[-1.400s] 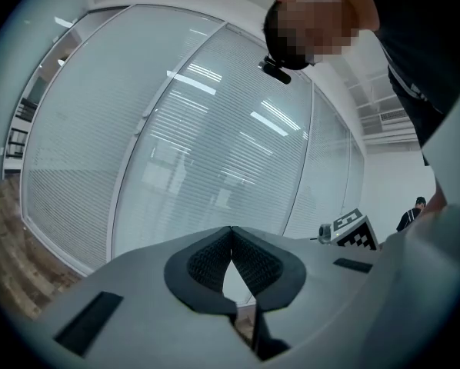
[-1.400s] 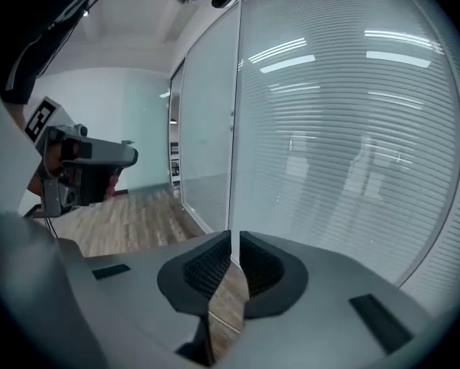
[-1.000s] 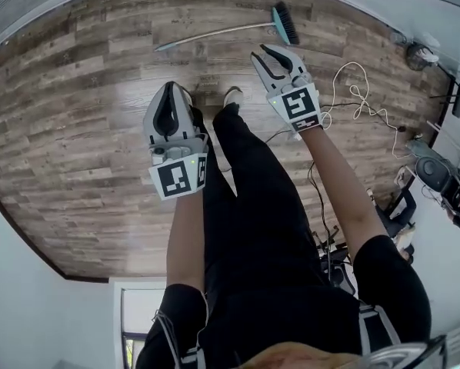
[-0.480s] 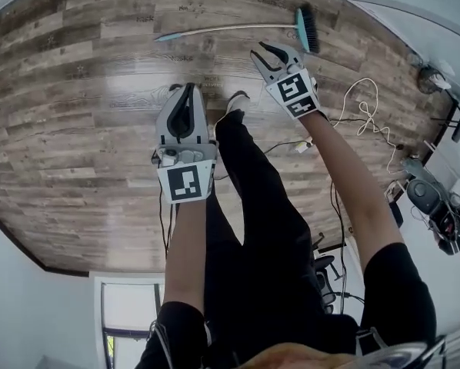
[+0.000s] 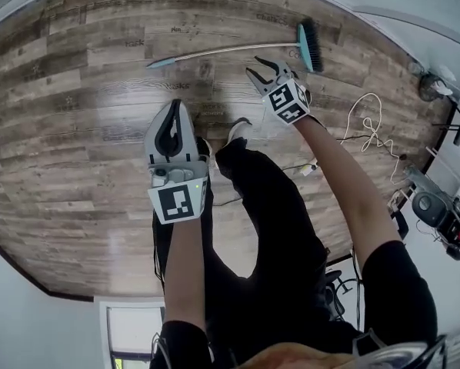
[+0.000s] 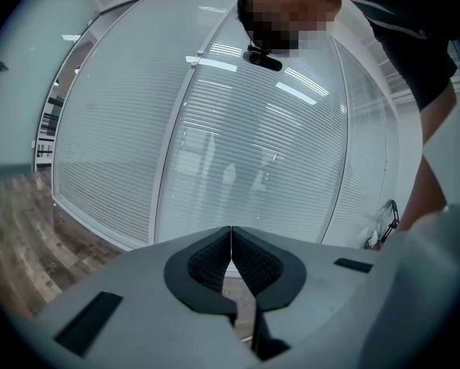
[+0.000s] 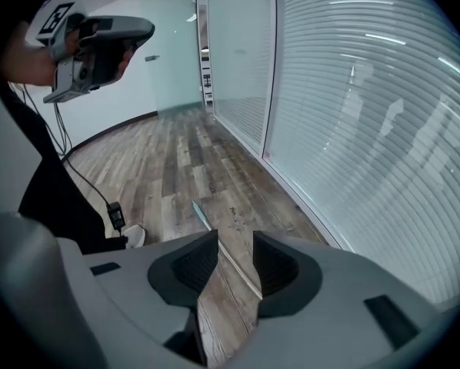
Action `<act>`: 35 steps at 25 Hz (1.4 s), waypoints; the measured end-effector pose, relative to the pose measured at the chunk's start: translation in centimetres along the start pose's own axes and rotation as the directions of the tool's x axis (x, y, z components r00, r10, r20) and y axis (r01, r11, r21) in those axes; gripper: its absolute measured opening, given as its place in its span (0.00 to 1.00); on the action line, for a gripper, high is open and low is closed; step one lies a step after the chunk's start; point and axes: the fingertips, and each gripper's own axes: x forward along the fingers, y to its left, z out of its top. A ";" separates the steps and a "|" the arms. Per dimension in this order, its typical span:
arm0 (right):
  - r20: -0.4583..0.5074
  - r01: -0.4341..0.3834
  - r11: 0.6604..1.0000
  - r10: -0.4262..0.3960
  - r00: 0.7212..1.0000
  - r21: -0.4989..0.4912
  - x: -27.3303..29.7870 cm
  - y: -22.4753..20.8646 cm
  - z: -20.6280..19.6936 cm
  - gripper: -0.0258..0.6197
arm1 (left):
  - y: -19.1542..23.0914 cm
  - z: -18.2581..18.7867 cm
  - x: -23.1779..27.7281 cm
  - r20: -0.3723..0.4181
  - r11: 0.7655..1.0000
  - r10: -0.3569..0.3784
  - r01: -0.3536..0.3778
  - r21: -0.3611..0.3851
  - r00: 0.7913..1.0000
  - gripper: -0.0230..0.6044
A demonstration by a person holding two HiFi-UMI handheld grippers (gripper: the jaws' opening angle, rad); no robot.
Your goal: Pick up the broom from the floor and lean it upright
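1. The broom (image 5: 230,50) lies flat on the wood floor (image 5: 76,129), just beyond the tips of the right gripper (image 5: 261,68). Its brush head (image 5: 311,43) is off to that gripper's right, and the long handle runs away to its left
2. In the right gripper view the handle (image 7: 228,249) shows through the gap of the right gripper (image 7: 235,237). It lies on the floor below and ahead of the jaws and does not touch them
3. The right gripper's jaws stand apart and have just been opening, with nothing clamped between them
4. The left gripper (image 5: 175,108) is held well back from the broom, to the left of the right gripper. Its jaws are pressed together with nothing between them
5. Ahead of the left gripper (image 6: 231,233) stands a glass wall with blinds (image 6: 238,152)
6. Right of the right gripper, a white cable (image 5: 365,121) lies looped on the floor
7. Behind both grippers are the person's legs (image 5: 268,206) in dark trousers, with a shoe (image 5: 236,127) between the two grippers
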 end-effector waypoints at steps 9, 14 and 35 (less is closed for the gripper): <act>-0.034 -0.031 0.999 0.030 0.999 -0.016 10.7 -0.6 -6.3 0.24 | 3.9 -5.3 5.4 0.047 1.000 0.004 -0.005 0.007 0.999 0.07; -0.054 -0.068 0.996 0.065 0.996 -0.056 16.8 -0.4 -10.1 0.24 | 6.0 -10.7 8.3 0.047 0.996 0.042 -0.038 -0.084 0.998 0.07; -0.298 -0.319 0.869 0.212 0.931 -0.377 26.0 -2.2 -20.9 0.26 | 6.5 -14.1 17.0 0.158 0.999 -0.001 -0.006 0.043 0.987 0.07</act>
